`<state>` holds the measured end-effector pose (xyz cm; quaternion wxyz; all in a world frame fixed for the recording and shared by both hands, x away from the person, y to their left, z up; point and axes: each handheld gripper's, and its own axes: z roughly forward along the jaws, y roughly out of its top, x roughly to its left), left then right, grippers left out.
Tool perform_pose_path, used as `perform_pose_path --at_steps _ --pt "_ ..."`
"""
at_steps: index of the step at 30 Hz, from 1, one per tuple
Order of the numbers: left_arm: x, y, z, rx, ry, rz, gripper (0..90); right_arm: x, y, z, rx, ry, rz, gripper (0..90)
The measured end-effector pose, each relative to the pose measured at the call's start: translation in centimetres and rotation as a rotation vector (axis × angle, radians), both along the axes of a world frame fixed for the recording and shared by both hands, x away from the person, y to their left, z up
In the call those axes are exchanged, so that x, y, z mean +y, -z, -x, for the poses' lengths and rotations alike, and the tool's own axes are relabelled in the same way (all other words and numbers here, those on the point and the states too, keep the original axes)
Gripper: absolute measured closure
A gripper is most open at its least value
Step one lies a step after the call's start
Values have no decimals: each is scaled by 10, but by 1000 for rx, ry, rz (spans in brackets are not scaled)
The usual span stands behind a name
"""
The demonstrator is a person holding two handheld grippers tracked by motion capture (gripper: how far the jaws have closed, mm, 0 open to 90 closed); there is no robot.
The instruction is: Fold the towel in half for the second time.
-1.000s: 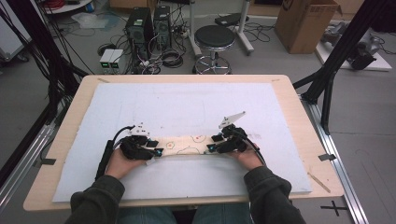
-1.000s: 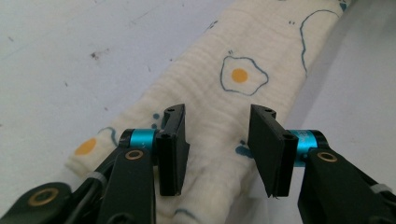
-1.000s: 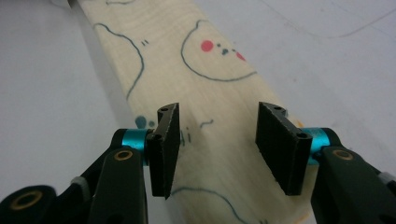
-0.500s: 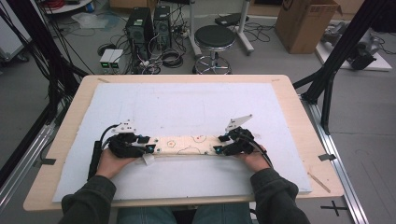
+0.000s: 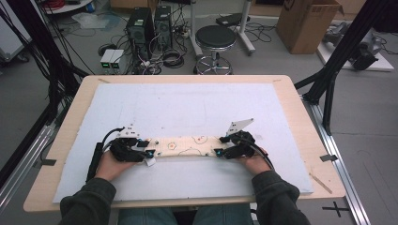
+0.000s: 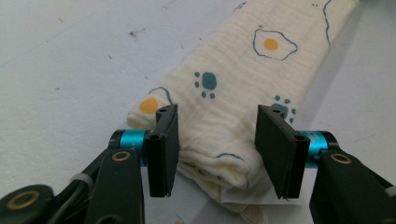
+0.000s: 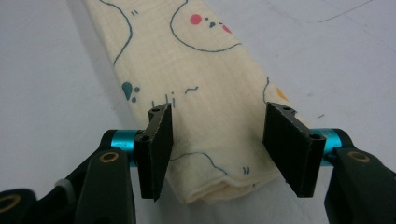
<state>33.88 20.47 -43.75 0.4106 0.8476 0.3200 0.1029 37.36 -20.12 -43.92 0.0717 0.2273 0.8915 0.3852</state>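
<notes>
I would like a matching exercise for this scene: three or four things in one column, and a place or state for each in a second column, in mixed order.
Things:
1. folded cloth
2. left gripper
3. round stool
4. cardboard box

Places or states:
A. on the floor, beyond the table's far right corner
B. jaws just opened, astride the cloth's end with the fried-egg print
C. long strip on the white sheet, between both grippers
D. on the floor, behind the table's far edge, near the middle

Pairs: 1-C, 2-B, 3-D, 4-A

Both grippers [image 5: 151, 154] [image 5: 219, 151] — jaws newly wider — off cloth [image 5: 185, 146]
</notes>
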Motion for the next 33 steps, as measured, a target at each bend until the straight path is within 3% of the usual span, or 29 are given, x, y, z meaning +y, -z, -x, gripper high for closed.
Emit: perform_pose_path --at_steps 4,11,14,33 --pt "-1 1 1 -18 3 -15 496 1 0 1 -5 0 6 417" --pt "-3 2 3 -41 3 -34 492 -2 4 4 -26 15 -26 417" --pt "-7 2 6 -65 -2 -61 493 -1 4 5 -27 17 -21 414" --pt "-10 1 9 -72 -25 -77 475 2 4 8 -43 37 -11 386"
